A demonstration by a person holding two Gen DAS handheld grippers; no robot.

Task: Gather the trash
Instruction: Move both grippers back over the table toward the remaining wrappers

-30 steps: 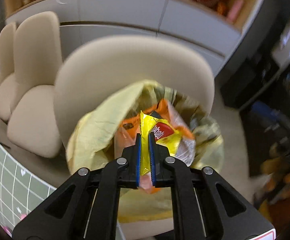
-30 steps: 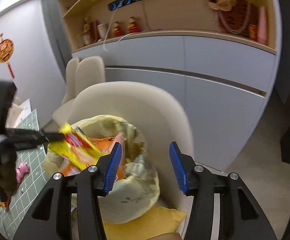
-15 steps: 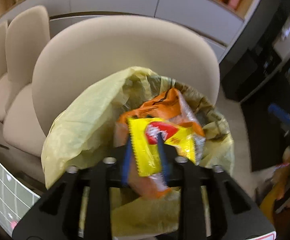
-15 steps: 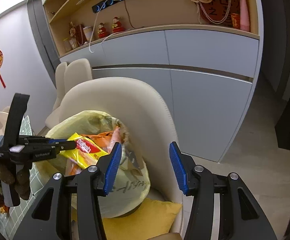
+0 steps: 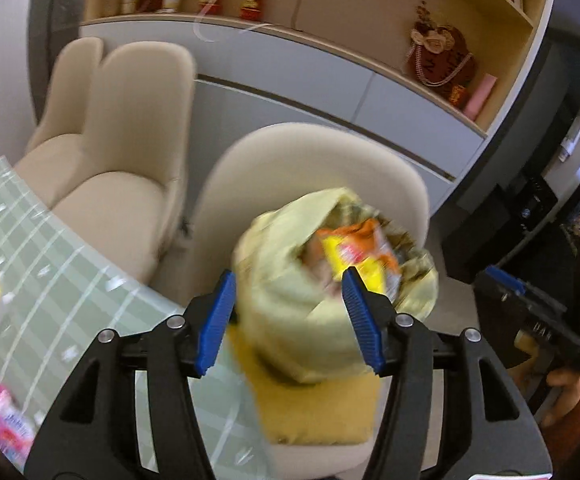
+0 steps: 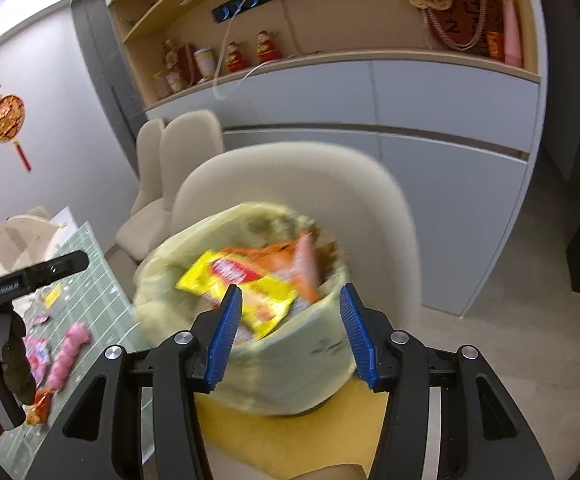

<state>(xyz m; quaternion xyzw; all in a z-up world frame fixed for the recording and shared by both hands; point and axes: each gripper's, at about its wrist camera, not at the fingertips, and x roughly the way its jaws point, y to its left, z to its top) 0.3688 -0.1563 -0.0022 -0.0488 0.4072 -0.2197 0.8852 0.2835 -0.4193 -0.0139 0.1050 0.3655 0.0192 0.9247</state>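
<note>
Yellow wrapper lies on top in the trash bag, mouth up on the chair beside the table (short reach). Left gripper and right gripper both spread, empty. More wrappers on table, likely next.

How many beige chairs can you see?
3: one beige padded chair holds the yellow trash bag; two more stand side by side behind it. Others may be hidden.

Probably a home dining room: cushioned chairs, ornament shelves.
</note>
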